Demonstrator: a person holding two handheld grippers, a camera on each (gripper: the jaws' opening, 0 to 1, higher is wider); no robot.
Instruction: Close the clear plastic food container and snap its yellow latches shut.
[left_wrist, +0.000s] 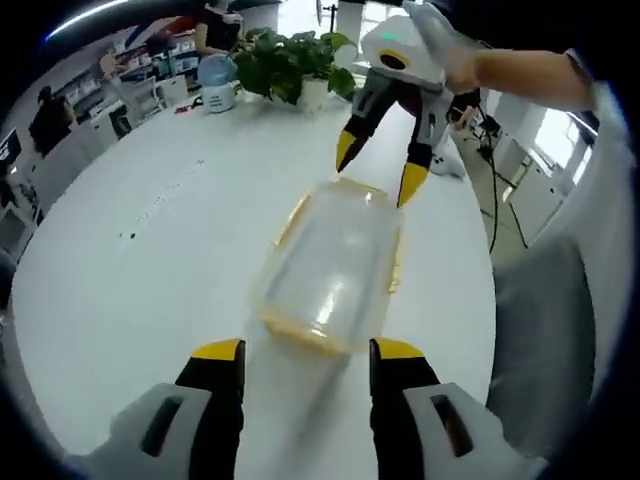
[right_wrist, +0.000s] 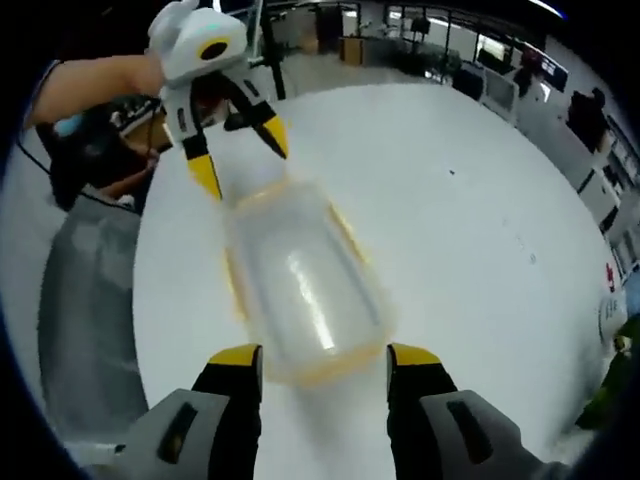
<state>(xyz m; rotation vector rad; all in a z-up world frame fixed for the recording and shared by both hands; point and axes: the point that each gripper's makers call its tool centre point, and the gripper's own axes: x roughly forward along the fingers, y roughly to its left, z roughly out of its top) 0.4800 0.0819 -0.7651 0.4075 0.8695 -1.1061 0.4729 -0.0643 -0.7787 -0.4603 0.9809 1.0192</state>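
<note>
A clear plastic food container (left_wrist: 335, 265) with yellow edges lies on the white table (left_wrist: 150, 250), lengthwise between the two grippers. In the left gripper view, my left gripper (left_wrist: 308, 352) is open just short of the container's near end. My right gripper (left_wrist: 378, 167) hangs open over its far end, held by a gloved hand. In the right gripper view the same container (right_wrist: 305, 285) lies ahead of my open right gripper (right_wrist: 325, 357), and the left gripper (right_wrist: 240, 160) stands open at the far end. The picture is too blurred to tell how the yellow latches stand.
A potted plant (left_wrist: 295, 65) and a pale blue jug (left_wrist: 217, 82) stand at the table's far end. A grey chair (left_wrist: 545, 340) sits beside the table edge (right_wrist: 85, 300). Desks and people fill the office behind.
</note>
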